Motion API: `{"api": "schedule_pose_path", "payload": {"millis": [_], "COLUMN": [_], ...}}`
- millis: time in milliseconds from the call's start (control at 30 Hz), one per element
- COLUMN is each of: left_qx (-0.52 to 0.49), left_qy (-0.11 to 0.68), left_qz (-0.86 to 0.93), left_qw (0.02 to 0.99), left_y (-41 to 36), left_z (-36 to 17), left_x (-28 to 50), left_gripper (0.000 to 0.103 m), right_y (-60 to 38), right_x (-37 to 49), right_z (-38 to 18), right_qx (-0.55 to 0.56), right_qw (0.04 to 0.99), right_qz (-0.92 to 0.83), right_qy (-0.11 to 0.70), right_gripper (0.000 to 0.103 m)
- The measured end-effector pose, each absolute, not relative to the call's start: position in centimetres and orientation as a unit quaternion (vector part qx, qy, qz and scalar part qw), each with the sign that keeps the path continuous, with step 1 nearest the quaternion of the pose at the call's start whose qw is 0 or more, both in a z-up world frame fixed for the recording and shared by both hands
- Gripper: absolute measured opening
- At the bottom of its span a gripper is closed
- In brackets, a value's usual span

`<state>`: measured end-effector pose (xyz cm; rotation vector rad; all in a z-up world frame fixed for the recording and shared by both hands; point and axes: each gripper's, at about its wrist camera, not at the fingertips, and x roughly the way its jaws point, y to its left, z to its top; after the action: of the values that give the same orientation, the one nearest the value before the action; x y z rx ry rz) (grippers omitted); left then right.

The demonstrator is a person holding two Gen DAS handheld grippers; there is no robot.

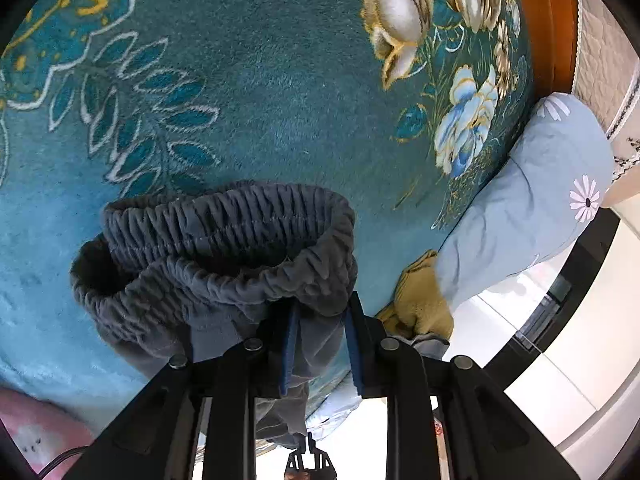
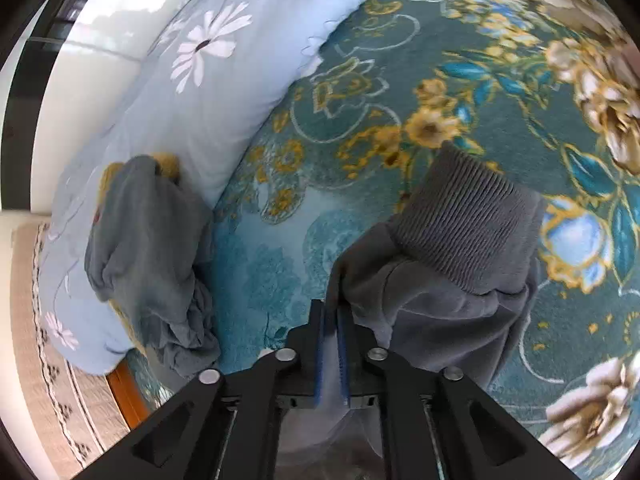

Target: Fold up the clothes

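Grey fleece trousers lie on a teal flowered blanket. In the left wrist view their gathered elastic waistband gapes open just ahead of my left gripper. The blue pads stand a little apart, with loose grey cloth between them and not pinched. In the right wrist view a ribbed trouser cuff rests on the blanket ahead and right of my right gripper. That gripper's pads are narrowly parted, and the leg's edge reaches the gap.
A light blue daisy-print duvet runs along the bed's edge, also seen in the left wrist view. Another grey garment and yellow cloth lie against it. An orange wooden bed frame and pale floor lie beyond.
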<state>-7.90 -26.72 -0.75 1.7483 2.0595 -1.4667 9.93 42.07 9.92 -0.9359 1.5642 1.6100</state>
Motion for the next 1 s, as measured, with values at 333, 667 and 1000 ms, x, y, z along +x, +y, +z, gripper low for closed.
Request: {"api": "schedule_pose_path", "payload": {"millis": [333,667,1000], "left_qx": [0.55,0.557,0.59], "left_qy": [0.666,0.555,0.462], "left_qz": [-0.503,-0.61,-0.661], "left_qw": [-0.034,-0.096,-0.019], "left_y": [-25.9,-25.4,-27.3], "left_z": [3.1,7.1,2.2], "left_x": [-7.1,-4.5,-1.5], "left_gripper": [0.049,0.058,0.065], "right_y": [42.1,41.6,40.7], "right_x": [14.0,24.6,22.1], "right_z": [13.0,7.2,2.4], "right_qx": [-0.296,-0.254,-0.275], "right_qw": [0.288,0.327,0.329], "right_qz": [0.67,0.604,0.581], "right_qy": [0.616,0.681,0.692], "right_gripper": [0.055,0.066,0.069]}}
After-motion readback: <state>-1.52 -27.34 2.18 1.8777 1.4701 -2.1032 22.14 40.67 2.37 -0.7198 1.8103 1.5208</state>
